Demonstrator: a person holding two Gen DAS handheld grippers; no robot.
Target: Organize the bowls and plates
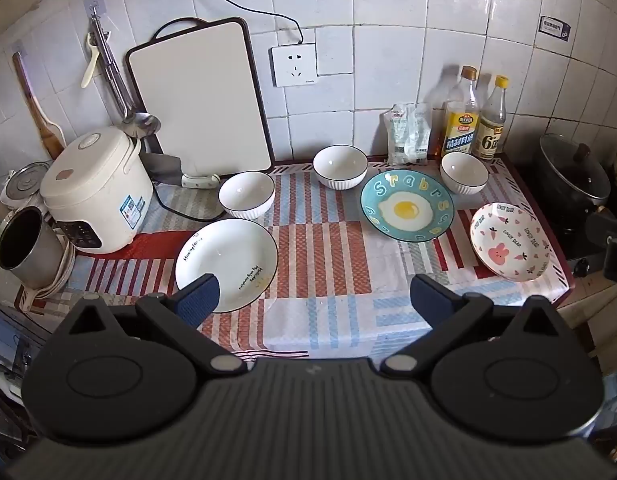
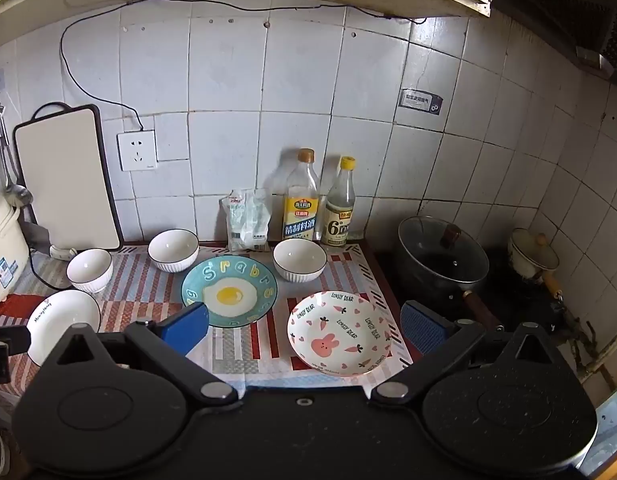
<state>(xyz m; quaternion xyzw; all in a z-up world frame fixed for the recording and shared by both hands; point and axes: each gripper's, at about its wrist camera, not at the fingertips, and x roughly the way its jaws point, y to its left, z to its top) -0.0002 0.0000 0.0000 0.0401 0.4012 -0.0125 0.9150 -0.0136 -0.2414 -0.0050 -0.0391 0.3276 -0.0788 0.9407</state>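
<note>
Plates and bowls lie apart on the striped-cloth desk (image 1: 328, 320): white round plate (image 1: 228, 260), pink bunny plate (image 2: 338, 334); left tongs (image 1: 314, 300) and right tongs (image 2: 304, 330) released, empty.

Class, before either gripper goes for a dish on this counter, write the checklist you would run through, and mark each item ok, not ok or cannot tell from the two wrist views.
1. Left gripper jaws wide and empty: ok.
2. Right gripper jaws wide and empty: ok.
3. All three plates, white plate, egg plate and bunny plate, lie flat, apart and empty: ok.
4. Three bowls upright and unstacked: ok.
5. Bunny plate well clear of the counter edge by the stove: not ok, it sits near it.
6. Bottles behind the right bowl steady: cannot tell.
</note>
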